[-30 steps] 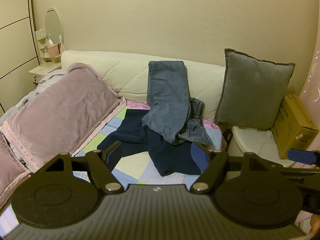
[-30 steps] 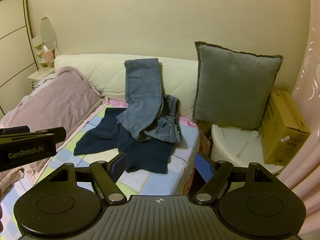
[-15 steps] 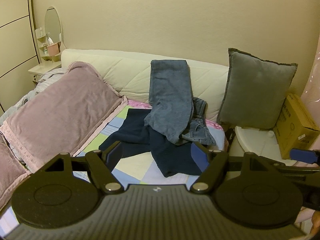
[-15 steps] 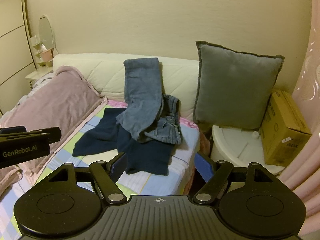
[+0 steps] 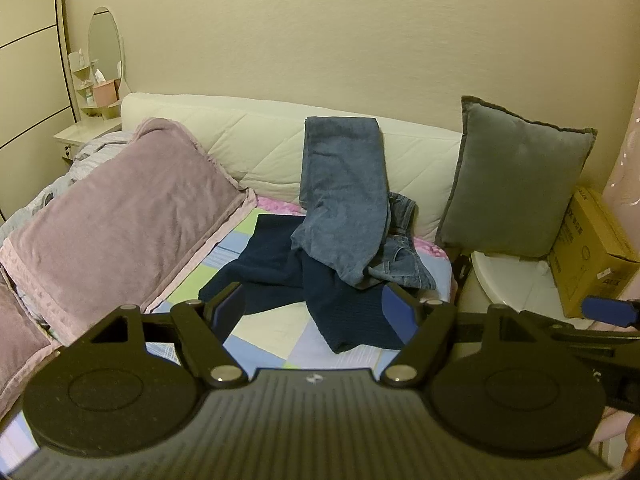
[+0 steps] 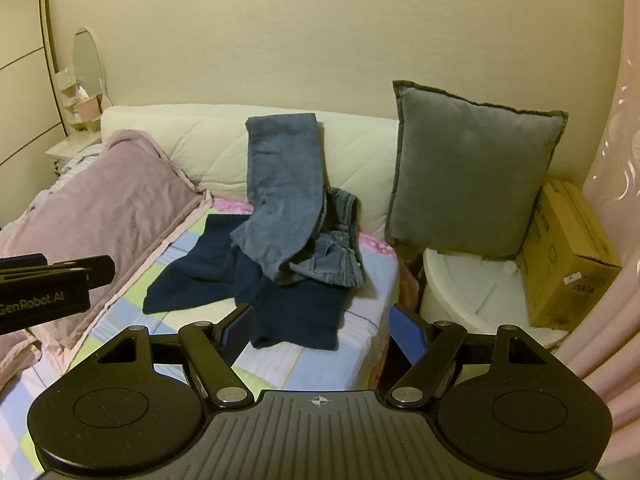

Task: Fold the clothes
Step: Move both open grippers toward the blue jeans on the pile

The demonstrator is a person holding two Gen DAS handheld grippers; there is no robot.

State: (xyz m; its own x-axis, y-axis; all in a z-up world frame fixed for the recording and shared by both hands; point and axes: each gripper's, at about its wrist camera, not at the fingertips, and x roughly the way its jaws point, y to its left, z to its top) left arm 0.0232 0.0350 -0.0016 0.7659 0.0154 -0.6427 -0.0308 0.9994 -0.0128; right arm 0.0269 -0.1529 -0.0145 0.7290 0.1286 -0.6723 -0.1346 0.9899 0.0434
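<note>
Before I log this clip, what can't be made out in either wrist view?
- Navy garment: its middle lies under the jeans, so its type and full shape stay unclear in both views.
- Jeans: the waistband side is bunched behind the draped leg.
- Cardboard box: print too small to read; the left view cuts it at the edge.
- Right tool: the left view shows only one blue tip.
- Shelf items by the mirror: too small.

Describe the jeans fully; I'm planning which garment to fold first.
The jeans are faded blue denim, unfolded. One leg runs up against the cream headboard; the waistband end lies crumpled on the bed. They lie atop a dark navy garment. Neither gripper touches them.
</note>
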